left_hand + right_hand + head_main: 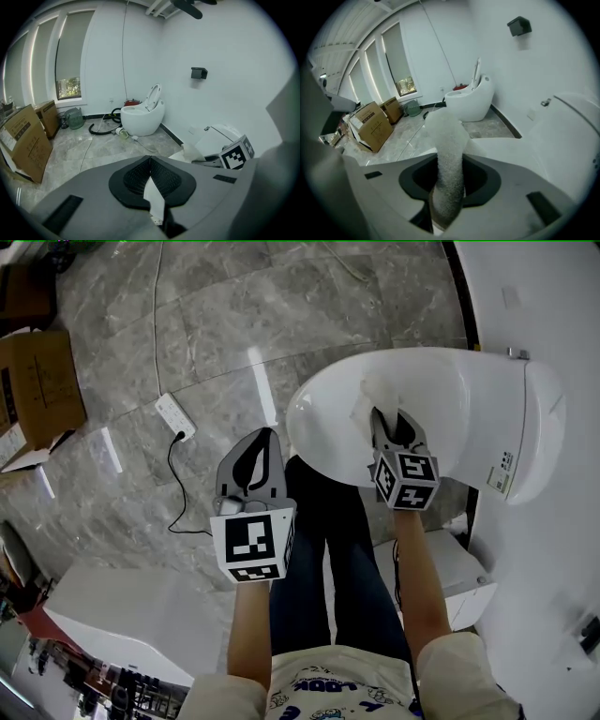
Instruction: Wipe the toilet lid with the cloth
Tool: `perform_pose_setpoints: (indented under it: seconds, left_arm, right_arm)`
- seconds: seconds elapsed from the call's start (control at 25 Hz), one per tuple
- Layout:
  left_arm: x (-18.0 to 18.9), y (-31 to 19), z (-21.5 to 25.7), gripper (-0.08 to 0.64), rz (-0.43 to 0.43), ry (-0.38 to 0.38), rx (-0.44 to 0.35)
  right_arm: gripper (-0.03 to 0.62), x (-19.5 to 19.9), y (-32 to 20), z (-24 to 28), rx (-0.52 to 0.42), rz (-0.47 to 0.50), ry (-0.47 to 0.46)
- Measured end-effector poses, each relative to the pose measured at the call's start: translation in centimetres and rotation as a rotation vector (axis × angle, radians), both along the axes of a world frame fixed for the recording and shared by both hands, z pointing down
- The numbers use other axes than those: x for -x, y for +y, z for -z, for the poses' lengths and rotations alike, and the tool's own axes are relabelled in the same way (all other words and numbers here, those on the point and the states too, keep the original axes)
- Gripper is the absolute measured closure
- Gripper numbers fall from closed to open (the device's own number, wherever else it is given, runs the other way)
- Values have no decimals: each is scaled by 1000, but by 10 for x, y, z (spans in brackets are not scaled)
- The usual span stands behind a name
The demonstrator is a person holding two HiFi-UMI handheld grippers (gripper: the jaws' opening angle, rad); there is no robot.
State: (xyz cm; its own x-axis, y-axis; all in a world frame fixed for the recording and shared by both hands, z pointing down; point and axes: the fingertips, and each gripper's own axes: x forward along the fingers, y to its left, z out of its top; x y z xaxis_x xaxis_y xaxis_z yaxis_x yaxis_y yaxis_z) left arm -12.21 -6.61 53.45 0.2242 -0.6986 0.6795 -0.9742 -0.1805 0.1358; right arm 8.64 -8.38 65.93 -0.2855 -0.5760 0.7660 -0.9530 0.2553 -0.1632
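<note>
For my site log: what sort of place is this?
Probably a toilet showroom or test room, not a home bathroom: one closed toilet close by, a second toilet across the stone floor, cardboard boxes by the window.

The toilet lid (459,399) is lying closed toward two o'clock in the head view, white, glossy and oval. The cloth (447,150), white and fuzzy, is sticking out of the right claw (389,423) as a bunched roll, its free end lying over the lid's nine o'clock side.
</note>
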Motion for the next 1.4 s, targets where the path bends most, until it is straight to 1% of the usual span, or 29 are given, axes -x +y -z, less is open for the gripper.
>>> perform_pose_setpoints:
  seconds: [0.12, 0.32, 0.44, 0.6, 0.76, 0.92, 1.04, 1.2, 1.4]
  left_arm:
    - [-22, -8, 5, 555, -47, 6, -11]
    - [-60, -17, 8, 555, -125, 12, -18]
    - [-80, -20, 8, 555, -168, 9, -18]
    - [-100, -21, 8, 555, -213, 3, -17]
    - [-117, -22, 5, 555, -248, -7, -15]
    - [-128, -21, 1, 555, -267, -14, -9]
    - [-135, -19, -3, 555, -275, -18, 0]
    - [-138, -17, -4, 555, -277, -14, 3]
    - [-136, -17, -5, 556, -260, -11, 1]
  right_arm:
    - [474, -59, 10, 10, -15, -58, 67]
    - [474, -152, 27, 13, -8, -159, 162]
    - [474, -192, 33, 9, 5, -192, 208]
    - [474, -228, 37, -1, 26, -230, 233]
    - [474, -251, 36, -16, 53, -247, 243]
    - [474, -264, 33, -36, 94, -256, 244]
    - [474, -266, 31, -50, 132, -244, 253]
    - [474, -264, 33, -64, 179, -236, 288]
    - [476, -260, 34, -68, 185, -270, 273]
